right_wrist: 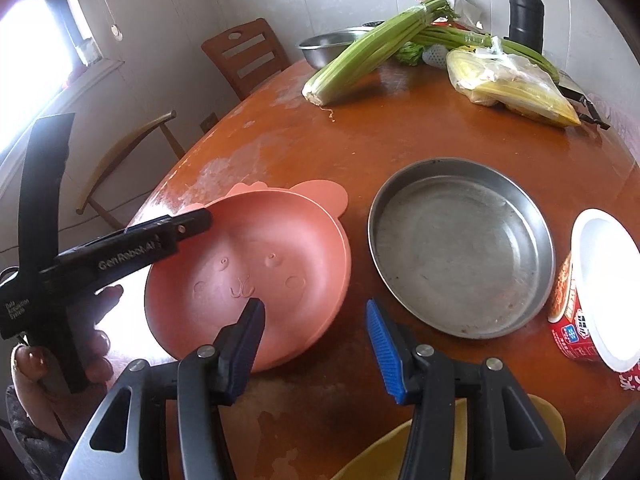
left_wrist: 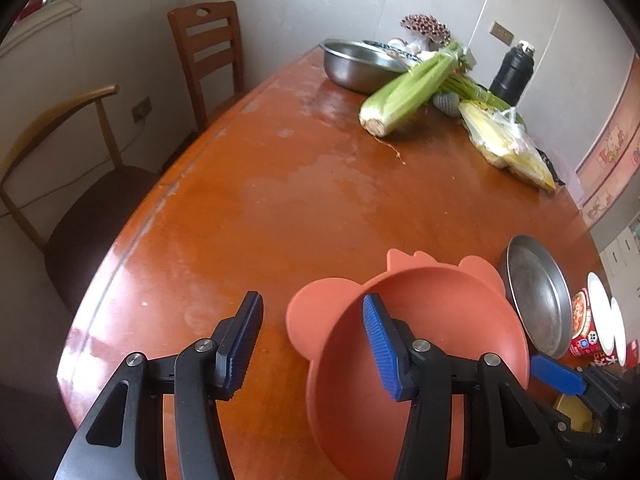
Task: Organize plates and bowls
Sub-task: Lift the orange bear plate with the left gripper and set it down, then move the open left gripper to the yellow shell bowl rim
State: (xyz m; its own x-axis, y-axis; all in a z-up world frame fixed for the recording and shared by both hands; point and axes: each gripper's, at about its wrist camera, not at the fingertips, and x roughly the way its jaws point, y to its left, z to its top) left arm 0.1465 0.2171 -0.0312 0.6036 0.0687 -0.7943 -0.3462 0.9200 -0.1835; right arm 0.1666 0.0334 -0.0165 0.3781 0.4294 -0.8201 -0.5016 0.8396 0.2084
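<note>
Pink bowl [left_wrist: 416, 364] around left tool's [left_wrist: 312, 344] right finger

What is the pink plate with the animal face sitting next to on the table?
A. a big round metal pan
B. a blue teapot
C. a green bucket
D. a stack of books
A. In the right wrist view the pink plate lies on the table with the round metal pan just beside it, and no teapot, books or bucket show anywhere.
</note>
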